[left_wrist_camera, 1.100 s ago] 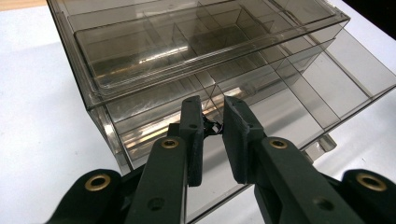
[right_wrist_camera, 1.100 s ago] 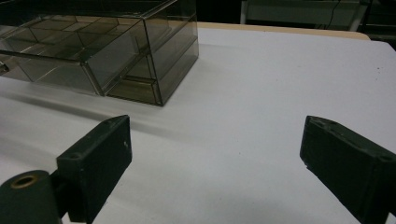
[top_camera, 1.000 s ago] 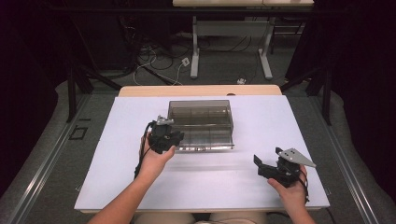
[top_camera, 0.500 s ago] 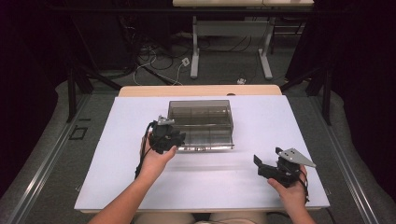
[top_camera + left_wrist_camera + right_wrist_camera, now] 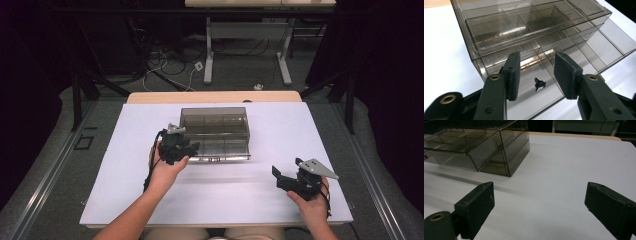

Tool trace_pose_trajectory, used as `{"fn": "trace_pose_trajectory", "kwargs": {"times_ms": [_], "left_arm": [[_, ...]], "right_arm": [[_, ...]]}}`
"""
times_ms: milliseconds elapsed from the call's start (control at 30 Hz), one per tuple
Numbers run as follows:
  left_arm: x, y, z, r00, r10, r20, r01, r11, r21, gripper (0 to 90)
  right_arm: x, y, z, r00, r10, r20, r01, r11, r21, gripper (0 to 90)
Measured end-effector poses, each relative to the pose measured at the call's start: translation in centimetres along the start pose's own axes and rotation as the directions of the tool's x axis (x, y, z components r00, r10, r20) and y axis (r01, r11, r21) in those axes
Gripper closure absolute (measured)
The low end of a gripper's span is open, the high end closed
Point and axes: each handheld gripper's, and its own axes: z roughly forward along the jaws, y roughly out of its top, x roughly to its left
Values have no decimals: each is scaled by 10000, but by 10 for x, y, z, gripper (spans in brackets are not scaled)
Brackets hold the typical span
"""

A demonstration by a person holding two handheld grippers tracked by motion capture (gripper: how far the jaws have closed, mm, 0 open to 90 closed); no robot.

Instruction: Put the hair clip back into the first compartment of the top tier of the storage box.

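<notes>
White table, smoked drawer box near twelve o'clock; left gripper half open, empty, over pulled-out drawer; right gripper wide, idle at four; next, probably pinching small black piece

You have a smoky see-through plastic box sitting flat in the middle of the white table. It has little walls inside that make many small rooms. Its lower drawer is pulled out toward you. A tiny black thing lies in the drawer's front corner room.
</notes>
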Motion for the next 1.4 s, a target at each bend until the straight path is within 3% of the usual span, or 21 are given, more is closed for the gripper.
{"fn": "trace_pose_trajectory", "kwargs": {"times_ms": [300, 433, 600, 667, 1000, 1167, 1400], "left_arm": [[5, 0, -2, 10000, -15, 50, 15, 10000, 4, 473], [8, 0, -4, 9996, 264, -84, -265, 9996, -70, 428], [11, -2, -9, 9997, 145, -202, -148, 9997, -181, 387], [13, -2, -10, 9994, 208, -262, -215, 9994, -254, 365], [23, -4, -19, 9977, 629, -235, -642, 9963, -567, 320], [26, -6, -25, 9983, 526, -261, -540, 9971, -539, 308], [32, -10, -27, 9998, 154, -143, -163, 9981, -600, 170]], "right_arm": [[-1, 0, 0, 9999, 117, 48, -118, 9999, 89, 88], [-1, -1, 0, 10000, 88, 18, -88, 10000, 35, 88], [0, -2, 0, 9997, 237, -7, -237, 9997, 83, 88], [-1, -2, 0, 10000, 89, 6, -89, 9999, 124, 88], [-1, -3, 0, 9998, 222, 5, -222, 9997, 90, 88], [0, -3, -1, 9999, 150, 16, -150, 9998, 94, 88], [-1, -3, -2, 9999, 127, 29, -127, 9999, 110, 88]]}}
